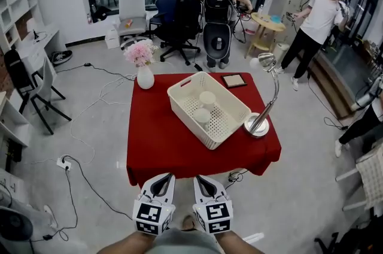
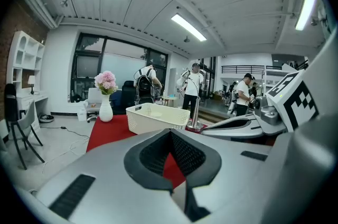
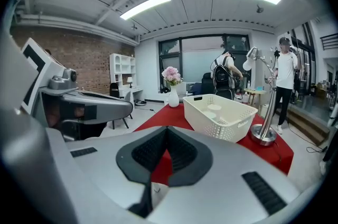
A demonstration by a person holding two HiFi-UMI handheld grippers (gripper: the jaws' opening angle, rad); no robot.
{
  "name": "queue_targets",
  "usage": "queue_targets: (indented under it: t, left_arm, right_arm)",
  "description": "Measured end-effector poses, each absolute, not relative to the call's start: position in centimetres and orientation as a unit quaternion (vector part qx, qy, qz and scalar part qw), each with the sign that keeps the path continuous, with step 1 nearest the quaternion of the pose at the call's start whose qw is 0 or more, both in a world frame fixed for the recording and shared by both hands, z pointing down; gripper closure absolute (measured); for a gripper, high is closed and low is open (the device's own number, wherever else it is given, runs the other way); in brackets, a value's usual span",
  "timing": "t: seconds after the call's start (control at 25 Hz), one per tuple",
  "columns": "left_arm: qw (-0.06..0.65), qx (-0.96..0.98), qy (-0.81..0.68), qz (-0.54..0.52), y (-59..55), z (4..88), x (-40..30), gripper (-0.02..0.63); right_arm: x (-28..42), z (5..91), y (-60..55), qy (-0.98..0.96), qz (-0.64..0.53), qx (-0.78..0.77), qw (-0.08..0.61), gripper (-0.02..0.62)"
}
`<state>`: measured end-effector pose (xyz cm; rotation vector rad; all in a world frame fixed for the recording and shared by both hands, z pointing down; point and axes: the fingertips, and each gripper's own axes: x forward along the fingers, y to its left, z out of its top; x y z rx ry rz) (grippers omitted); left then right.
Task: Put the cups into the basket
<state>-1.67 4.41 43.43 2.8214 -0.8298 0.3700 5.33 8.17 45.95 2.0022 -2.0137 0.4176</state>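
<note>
A cream perforated basket (image 1: 229, 92) stands on the red-clothed table (image 1: 161, 139), also in the left gripper view (image 2: 158, 116) and the right gripper view (image 3: 222, 121). Two white cups (image 1: 207, 97) (image 1: 202, 116) lie inside it; the right gripper view shows them as pale discs (image 3: 214, 108). My left gripper (image 1: 163, 178) and right gripper (image 1: 202, 180) hang side by side just off the table's near edge, pointing at it. Both are shut with nothing between the pads (image 2: 170, 133) (image 3: 167, 129). Neither touches the basket.
A white vase of pink flowers (image 1: 145, 76) stands at the table's far left corner, a dark tablet (image 1: 233, 80) at the far edge, a silver gooseneck lamp (image 1: 257, 125) right of the basket. Two people, office chairs (image 1: 179, 22) and floor cables (image 1: 84, 178) surround the table.
</note>
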Motion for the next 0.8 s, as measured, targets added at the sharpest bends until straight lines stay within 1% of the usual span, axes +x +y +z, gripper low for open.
queue_targets:
  t: [0.36,0.8]
  left_arm:
    - [0.091,0.959,-0.238,0.123,4.1,42.8,-2.6,0.603]
    - [0.085,0.965,-0.21,0.13,2.9,43.5,-4.5,0.604]
  right_arm:
    - [3.3,45.9,8.4,-0.665,0.156,0.72,0.125,0.581]
    - [0.8,47.1,7.7,-0.642,0.159,0.738,0.136,0.583]
